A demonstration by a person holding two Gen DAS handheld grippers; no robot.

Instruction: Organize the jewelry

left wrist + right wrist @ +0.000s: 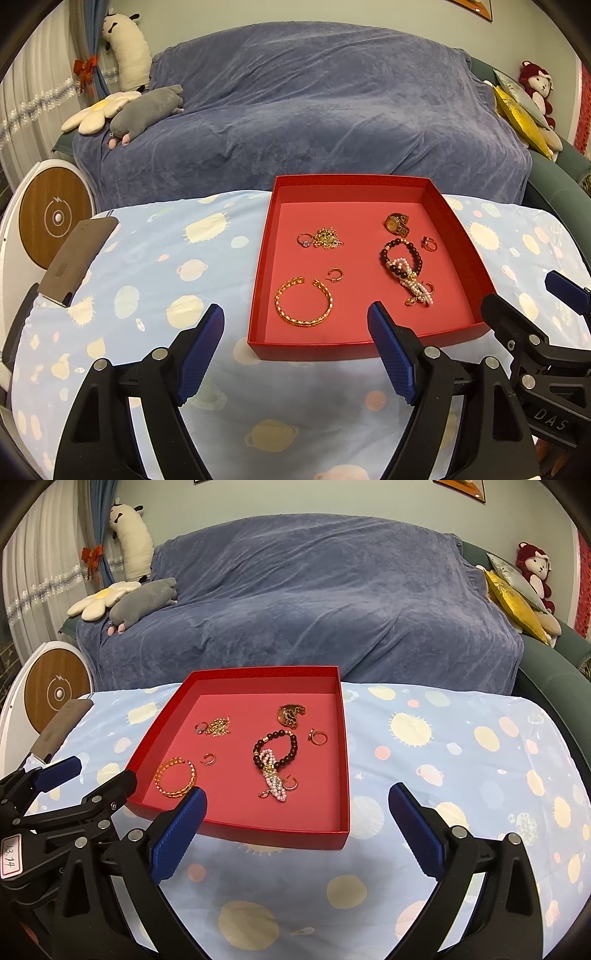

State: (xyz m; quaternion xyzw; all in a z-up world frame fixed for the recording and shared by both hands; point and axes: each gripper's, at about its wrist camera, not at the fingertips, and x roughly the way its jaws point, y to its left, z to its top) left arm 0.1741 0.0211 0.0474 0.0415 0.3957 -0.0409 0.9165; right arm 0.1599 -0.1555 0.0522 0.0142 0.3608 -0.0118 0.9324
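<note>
both claws gape empty, low in frame | jewelry already gathered in red tray, mid-frame | likely sorting nearly done

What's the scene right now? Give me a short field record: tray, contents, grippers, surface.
tray: red tray, open, on the patterned cloth
contents: gold bangle, gold chain beside a ring, watch, dark bead bracelet overlapping a pearl bracelet, small gold rings and hoops
left gripper: open, holding nothing, near the tray's front edge
right gripper: open, holding nothing
off tray: brown case at the cloth's left edge
</note>
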